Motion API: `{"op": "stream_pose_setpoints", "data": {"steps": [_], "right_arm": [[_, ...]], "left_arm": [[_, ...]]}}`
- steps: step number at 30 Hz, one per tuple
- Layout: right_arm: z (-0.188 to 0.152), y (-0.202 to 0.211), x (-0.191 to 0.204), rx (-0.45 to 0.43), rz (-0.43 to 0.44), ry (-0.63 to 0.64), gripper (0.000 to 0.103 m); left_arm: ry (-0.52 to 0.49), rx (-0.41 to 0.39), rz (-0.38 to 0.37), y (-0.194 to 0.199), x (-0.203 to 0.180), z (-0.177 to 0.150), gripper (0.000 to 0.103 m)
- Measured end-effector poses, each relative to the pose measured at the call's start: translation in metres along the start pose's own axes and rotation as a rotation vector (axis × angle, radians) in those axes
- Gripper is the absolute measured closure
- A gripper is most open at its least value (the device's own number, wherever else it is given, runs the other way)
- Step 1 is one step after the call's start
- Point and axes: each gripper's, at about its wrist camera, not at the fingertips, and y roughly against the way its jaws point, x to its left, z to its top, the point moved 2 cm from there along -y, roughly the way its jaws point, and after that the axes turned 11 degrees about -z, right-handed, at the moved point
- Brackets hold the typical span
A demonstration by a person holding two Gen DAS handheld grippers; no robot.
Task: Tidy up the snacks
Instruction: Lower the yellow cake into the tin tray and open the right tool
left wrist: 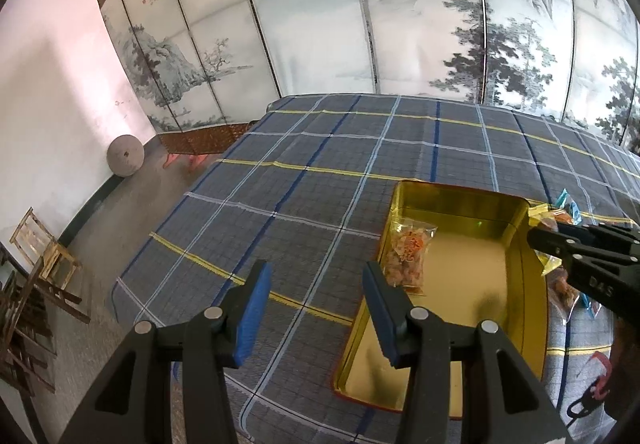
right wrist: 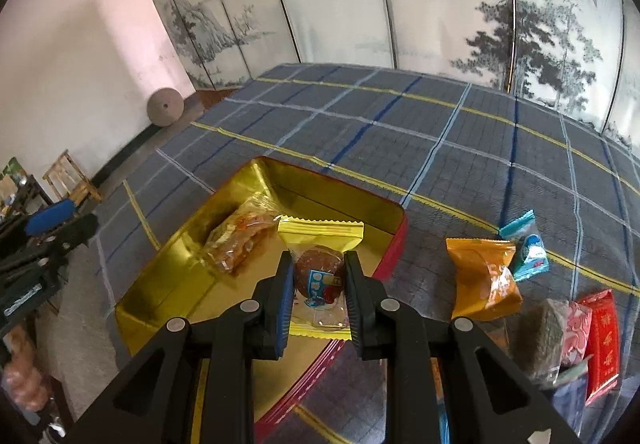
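A gold-lined tin box with red outside lies open on the plaid table. One clear packet of orange snacks lies inside at its far left corner. My right gripper is shut on a yellow-edged packet holding a round brown cake and holds it over the box. In the left wrist view this gripper comes in from the right over the box's rim. My left gripper is open and empty, above the cloth just left of the box.
Loose snacks lie on the cloth right of the box: an orange packet, a teal packet, a dark round cake in clear wrap, a pink packet and a red packet. A painted folding screen stands behind the table.
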Motion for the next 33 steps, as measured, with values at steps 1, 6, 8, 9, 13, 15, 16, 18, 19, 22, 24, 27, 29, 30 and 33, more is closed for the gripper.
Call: {"op": "stream_pose_setpoints", "data": {"steps": [1,6,8,9,13,15,16,18,19,22,24,27,29,30,33], "right_arm": [[0.002,-0.004,0.001,0.008,0.001,0.000,0.081],[0.009,-0.021,0.004,0.041,-0.010,-0.003,0.081],[0.011,-0.026,0.006,0.047,-0.017,0.003,0.081],[0.012,-0.028,0.007,0.050,-0.018,0.005,0.081],[0.014,-0.038,0.007,0.067,-0.031,0.003,0.081],[0.015,-0.041,0.008,0.072,-0.035,0.002,0.081],[0.016,-0.043,0.008,0.073,-0.039,0.005,0.081],[0.016,-0.047,0.009,0.078,-0.042,0.005,0.081],[0.017,-0.048,0.009,0.080,-0.044,0.005,0.081],[0.018,-0.051,0.010,0.084,-0.050,0.005,0.081],[0.019,-0.053,0.010,0.082,-0.050,0.002,0.080],[0.020,-0.055,0.011,0.077,-0.041,-0.003,0.079],[0.021,-0.056,0.010,0.073,-0.038,-0.015,0.078],[0.022,-0.055,0.009,0.067,-0.025,-0.027,0.078],[0.024,-0.050,0.006,0.034,0.005,-0.056,0.077]], "left_arm": [[0.002,0.000,0.000,0.000,0.001,0.000,0.054],[0.015,0.001,-0.005,-0.002,0.006,0.000,0.054],[0.019,0.001,-0.007,-0.002,0.008,0.000,0.054],[0.022,0.000,-0.007,-0.002,0.008,0.000,0.054],[0.030,0.001,-0.009,-0.003,0.012,0.000,0.054],[0.034,0.002,-0.010,-0.004,0.013,0.000,0.054],[0.036,0.003,-0.011,-0.005,0.014,0.000,0.054],[0.038,0.002,-0.008,-0.006,0.016,-0.001,0.054],[0.038,0.002,-0.007,-0.006,0.017,-0.001,0.054],[0.040,0.001,-0.004,-0.007,0.018,-0.001,0.053],[0.042,0.003,-0.004,-0.009,0.019,-0.001,0.053],[0.047,0.006,-0.005,-0.011,0.020,-0.002,0.052],[0.047,0.014,-0.003,-0.013,0.020,-0.003,0.051],[0.049,0.017,-0.004,-0.013,0.020,-0.004,0.051],[0.052,0.025,-0.003,-0.015,0.021,-0.006,0.051]]}}
